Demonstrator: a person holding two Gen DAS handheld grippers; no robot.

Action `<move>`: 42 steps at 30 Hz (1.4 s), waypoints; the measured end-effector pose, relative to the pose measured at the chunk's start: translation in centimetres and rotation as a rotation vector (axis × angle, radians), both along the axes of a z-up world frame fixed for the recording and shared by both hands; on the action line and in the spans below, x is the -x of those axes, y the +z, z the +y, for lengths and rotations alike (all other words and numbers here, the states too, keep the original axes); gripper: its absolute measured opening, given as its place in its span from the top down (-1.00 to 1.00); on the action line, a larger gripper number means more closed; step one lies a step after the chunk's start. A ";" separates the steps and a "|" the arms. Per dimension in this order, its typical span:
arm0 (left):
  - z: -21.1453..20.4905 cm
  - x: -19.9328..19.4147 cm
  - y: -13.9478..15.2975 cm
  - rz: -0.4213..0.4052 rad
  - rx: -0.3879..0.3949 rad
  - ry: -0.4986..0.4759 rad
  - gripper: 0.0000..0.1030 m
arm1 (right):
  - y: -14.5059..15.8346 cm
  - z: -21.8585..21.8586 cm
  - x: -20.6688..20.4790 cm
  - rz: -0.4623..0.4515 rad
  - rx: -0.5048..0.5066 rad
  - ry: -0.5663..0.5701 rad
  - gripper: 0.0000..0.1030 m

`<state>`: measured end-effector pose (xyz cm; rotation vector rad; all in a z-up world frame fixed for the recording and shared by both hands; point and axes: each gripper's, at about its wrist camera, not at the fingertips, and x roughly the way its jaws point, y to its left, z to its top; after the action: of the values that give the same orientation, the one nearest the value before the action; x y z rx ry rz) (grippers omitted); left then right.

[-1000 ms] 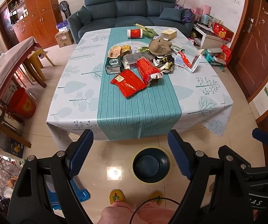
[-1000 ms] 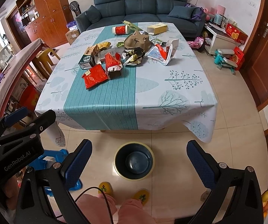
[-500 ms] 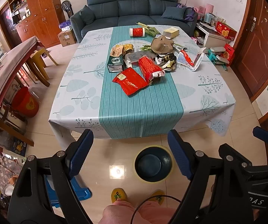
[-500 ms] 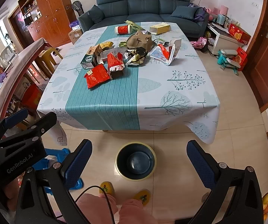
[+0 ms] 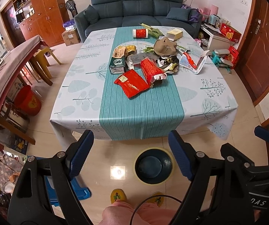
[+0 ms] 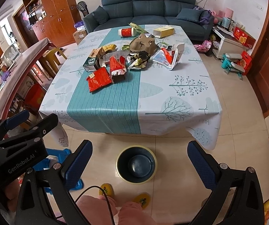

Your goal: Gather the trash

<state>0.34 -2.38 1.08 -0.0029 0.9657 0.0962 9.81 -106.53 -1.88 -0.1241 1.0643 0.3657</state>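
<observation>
so the trash pile (image 5: 147, 63) sits bunched toward the far half of the worktop (image 5: 140, 112), mostly on the teal stripe: a flat red wrapper (image 5: 131, 84) nearest the front, a red foil bag (image 5: 152, 72) touching it on the right, a green carton (image 5: 117, 65) just behind on the left, a crumpled brown paper bag (image 5: 165, 46) further back, and a red cup (image 5: 140, 33) lying on its side near the far edge. the dark bin (image 6: 136, 164) stands on the floor just off the worktop's near edge. left gripper (image 5: 130, 153) and right gripper (image 6: 140, 161) both hover short of the worktop, jaws spread wide, nothing in them.
</observation>
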 end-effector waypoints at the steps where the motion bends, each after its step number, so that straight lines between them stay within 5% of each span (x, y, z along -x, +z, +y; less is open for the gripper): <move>1: -0.1 -0.1 0.1 0.000 -0.002 0.000 -0.55 | 0.0 0.0 -0.1 0.000 -0.002 0.004 -0.99; 21: 2.1 -2.5 0.9 0.017 -0.045 0.058 -0.55 | 0.1 2.1 -3.6 0.013 -0.068 0.047 -0.97; 27: 5.8 -7.1 0.6 0.034 -0.010 0.067 -0.55 | -0.1 4.5 -8.0 0.042 -0.084 0.021 -0.55; 32: 10.5 -13.1 -0.9 0.117 0.113 0.065 -0.55 | -1.1 8.2 -12.8 0.073 -0.088 0.002 -0.53; 37: 13.2 -17.9 -3.2 0.177 0.151 0.003 -0.48 | -3.8 13.7 -18.4 0.109 -0.043 0.014 -0.53; 42: 14.6 -22.4 -6.6 0.338 0.205 -0.079 -0.41 | -8.3 18.0 -24.1 0.163 0.032 0.011 -0.40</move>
<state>22.70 12.26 -5.54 -0.1411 1.3090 -0.0781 33.90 -88.57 -10.15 -0.1304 1.2310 0.3740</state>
